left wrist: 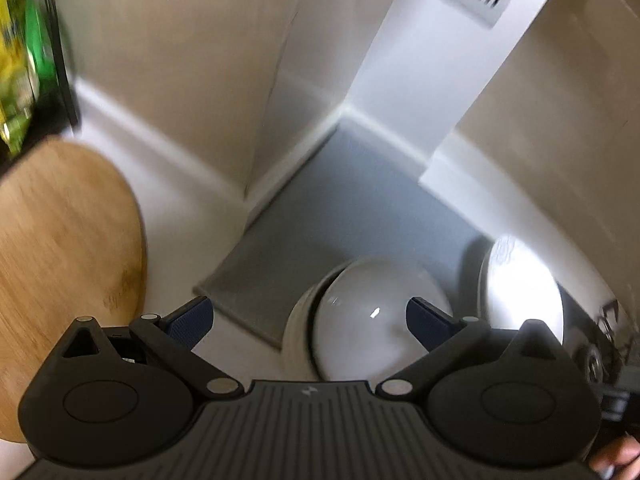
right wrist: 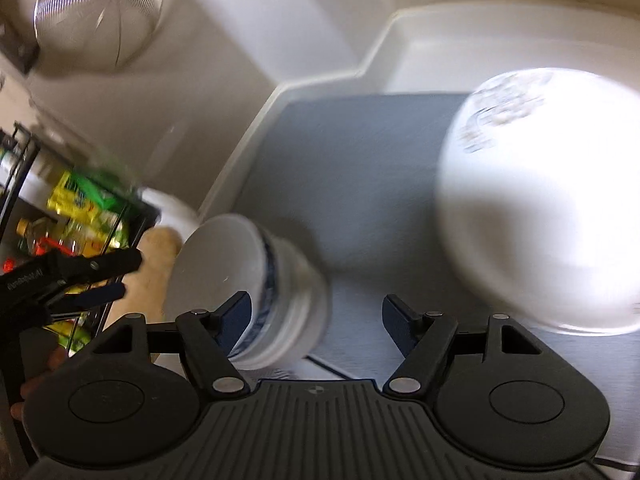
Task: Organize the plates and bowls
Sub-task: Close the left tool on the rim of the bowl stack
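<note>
A stack of nested white bowls (left wrist: 360, 312), one with a blue band, stands tilted at the near edge of the grey mat (left wrist: 340, 208). My left gripper (left wrist: 310, 320) hangs above it, open wide, its pads clear of the bowls. In the right wrist view the same stack (right wrist: 276, 280) lies just left of centre. My right gripper (right wrist: 316, 314) is open, with its left finger in front of the stack's rim. A big white bowl (right wrist: 536, 208) with a faint pattern sits on the grey mat (right wrist: 360, 168) to the right, seemingly upside down. It also shows as the big white bowl (left wrist: 520, 292) in the left wrist view.
A round wooden board (left wrist: 60, 264) lies left of the mat. A wire rack with green and yellow packets (right wrist: 84, 208) stands beyond it. A mesh strainer (right wrist: 96, 12) hangs on the wall. White walls and a raised counter edge (right wrist: 320, 80) box in the mat's far side.
</note>
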